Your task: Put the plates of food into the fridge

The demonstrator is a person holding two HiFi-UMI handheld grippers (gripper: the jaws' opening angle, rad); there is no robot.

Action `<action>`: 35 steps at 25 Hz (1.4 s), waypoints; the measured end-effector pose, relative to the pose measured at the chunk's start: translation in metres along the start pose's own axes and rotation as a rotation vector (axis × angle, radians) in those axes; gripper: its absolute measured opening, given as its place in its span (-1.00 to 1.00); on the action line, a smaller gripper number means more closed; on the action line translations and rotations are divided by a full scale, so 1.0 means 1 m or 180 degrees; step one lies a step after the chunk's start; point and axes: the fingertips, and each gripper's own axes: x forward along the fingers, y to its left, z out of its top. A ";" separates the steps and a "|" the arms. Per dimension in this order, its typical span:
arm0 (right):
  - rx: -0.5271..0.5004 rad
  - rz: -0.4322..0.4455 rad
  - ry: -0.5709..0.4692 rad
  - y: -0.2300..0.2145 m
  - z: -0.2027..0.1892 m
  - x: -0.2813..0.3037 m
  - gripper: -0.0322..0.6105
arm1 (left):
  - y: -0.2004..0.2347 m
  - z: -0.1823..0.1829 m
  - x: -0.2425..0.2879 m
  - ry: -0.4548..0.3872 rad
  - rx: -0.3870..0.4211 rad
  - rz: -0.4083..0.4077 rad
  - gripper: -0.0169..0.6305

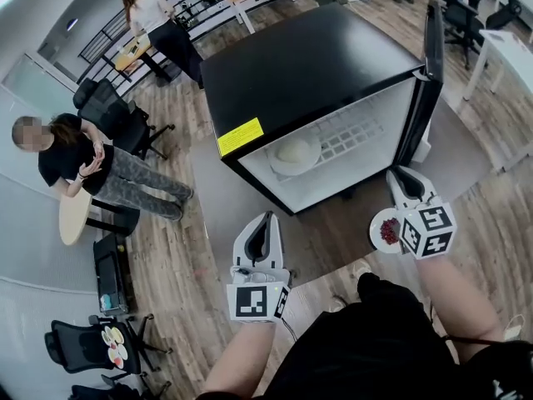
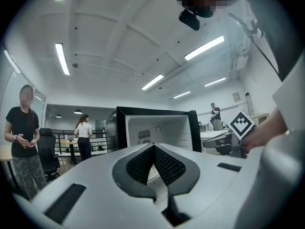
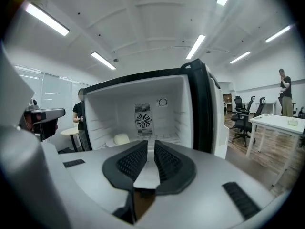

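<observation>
Head view, left claw (image 1: 265, 220): I see it closed on nothing, pointing toward the open fridge (image 1: 308, 65).
Head view, right claw (image 1: 405, 183): it carries the plate of red food (image 1: 387, 230) just outside the fridge's open front.
Head view, shelf: 1 plate of pale food (image 1: 293, 153) lies inside the fridge.
Left gripper view: pads (image 2: 140, 165) meet at their tips with nothing between them, and the fridge is ahead.
Right gripper view: I read the pads clamped on the white plate's rim, with the fridge interior straight ahead and the pale plate at its left.

Small plate (image 1: 377, 226) half hidden behind right gripper (image 1: 407, 182); red food (image 1: 389, 231) on it too small to identify.
</observation>
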 end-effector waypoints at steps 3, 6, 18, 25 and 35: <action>0.0061 -0.0151 0.0036 -0.006 -0.012 -0.021 -0.74 | -0.007 0.001 -0.001 -0.0023 0.0007 -0.0115 -0.94; 0.0151 -0.0242 0.0048 -0.013 -0.027 -0.039 -0.74 | -0.018 -0.002 -0.003 -0.0044 0.0006 -0.0222 -0.94; 0.0478 -0.0635 0.0314 -0.033 -0.101 -0.093 -0.74 | -0.050 -0.018 -0.015 -0.0011 -0.0023 -0.0488 -0.94; 0.0720 -0.0845 0.0436 -0.049 -0.151 -0.113 -0.74 | -0.069 -0.035 -0.018 0.0131 0.0101 -0.0675 -0.94; 0.1014 -0.0907 0.0615 -0.064 -0.212 -0.123 -0.74 | -0.111 -0.081 -0.022 0.0447 0.0113 -0.0961 -0.94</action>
